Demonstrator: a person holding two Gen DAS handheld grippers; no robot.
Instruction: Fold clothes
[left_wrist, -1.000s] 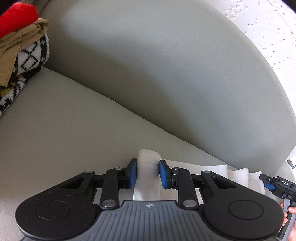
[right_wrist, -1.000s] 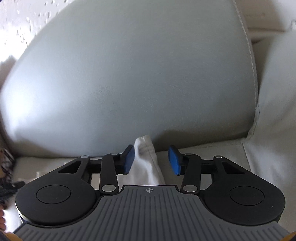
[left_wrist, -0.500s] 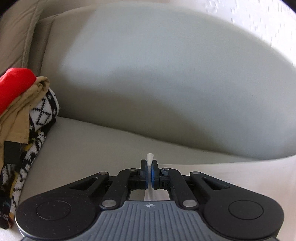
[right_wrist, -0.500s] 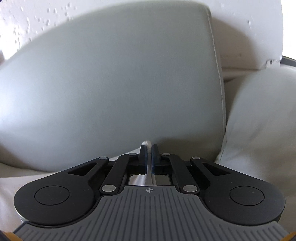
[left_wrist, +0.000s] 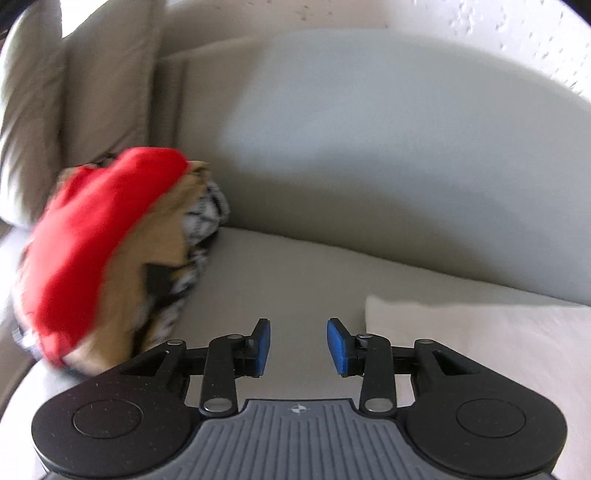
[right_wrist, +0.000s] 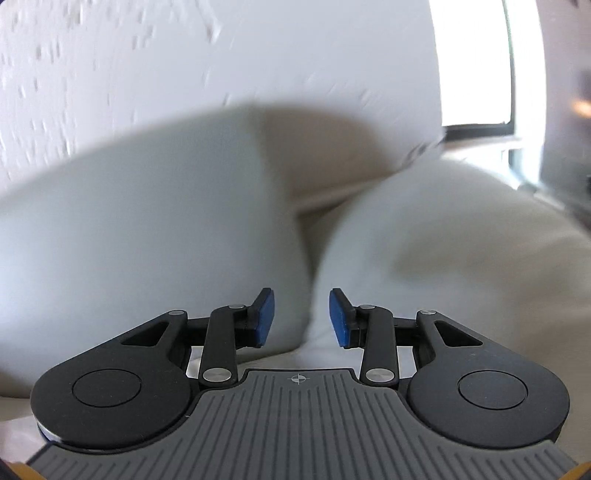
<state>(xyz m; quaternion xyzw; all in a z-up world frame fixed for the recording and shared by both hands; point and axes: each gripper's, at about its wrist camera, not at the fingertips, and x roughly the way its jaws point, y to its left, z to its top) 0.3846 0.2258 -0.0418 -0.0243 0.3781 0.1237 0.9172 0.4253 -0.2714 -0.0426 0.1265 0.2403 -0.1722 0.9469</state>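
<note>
A white cloth (left_wrist: 480, 339) lies flat on the grey sofa seat, at the right of the left wrist view. My left gripper (left_wrist: 298, 345) is open and empty, just left of the cloth's left edge, above the seat. My right gripper (right_wrist: 302, 316) is open and empty, facing the sofa back cushion; the view is blurred and the cloth is not clearly seen there. A pile of clothes (left_wrist: 110, 251), red on top with tan and black-and-white pieces under it, sits at the left.
The grey sofa back cushion (left_wrist: 369, 166) rises behind the seat. A beige pillow (left_wrist: 44, 110) stands at the far left. In the right wrist view a pale cushion (right_wrist: 461, 258) sits right of the back cushion (right_wrist: 147, 240), with a window (right_wrist: 476, 62) behind.
Both grippers were shut on the white cloth half a second ago and have opened and let it go. The left view has swung left toward the clothes pile; the right view has swung right.
</note>
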